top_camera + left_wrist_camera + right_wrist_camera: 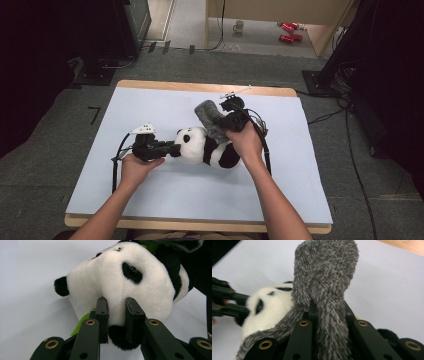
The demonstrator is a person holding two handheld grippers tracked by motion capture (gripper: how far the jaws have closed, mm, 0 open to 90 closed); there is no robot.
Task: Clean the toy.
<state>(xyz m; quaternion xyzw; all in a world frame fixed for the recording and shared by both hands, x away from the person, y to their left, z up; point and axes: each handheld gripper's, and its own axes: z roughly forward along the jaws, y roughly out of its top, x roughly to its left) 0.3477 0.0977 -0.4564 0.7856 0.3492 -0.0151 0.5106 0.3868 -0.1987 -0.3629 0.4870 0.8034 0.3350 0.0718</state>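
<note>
**Fingers clamped at both ends: panda pinned by the head, grey fabric lifted**

Fingers [102, 315] of the left gripper [172, 149] were closed on the plush panda [207, 146], pinching the lower part of its head beside the black ear; the pads pressed into the white fur. Right gripper [223, 121] was clamped shut on a grey fuzzy fabric piece [324, 285], a fold of it pinched between the pads and the rest standing up above them.

Panda lay on its side near the middle of the pale blue mat [150, 195], head toward the left gripper, body under the person's right hand [245, 142].

How to do this step well, as I judged it:
- Keep the left grip steady as an anchor; the toy is soft and would slide or roll otherwise.
- Move the grey piece in slow, short pulls, with the pinch well into the pile so the fabric does not slip out.
- Watch that the fabric does not snag on the panda's limbs.

Hard to make out:
- Whether the grey piece was a garment, scarf or sock – possibly a small garment, but I could not tell.
- Where its lower end ran; it was cut off behind the right jaws.
- A green scrap [81, 325] under the panda's head, mostly covered.
- Panda's legs, hidden by the right hand in the high view.
</note>
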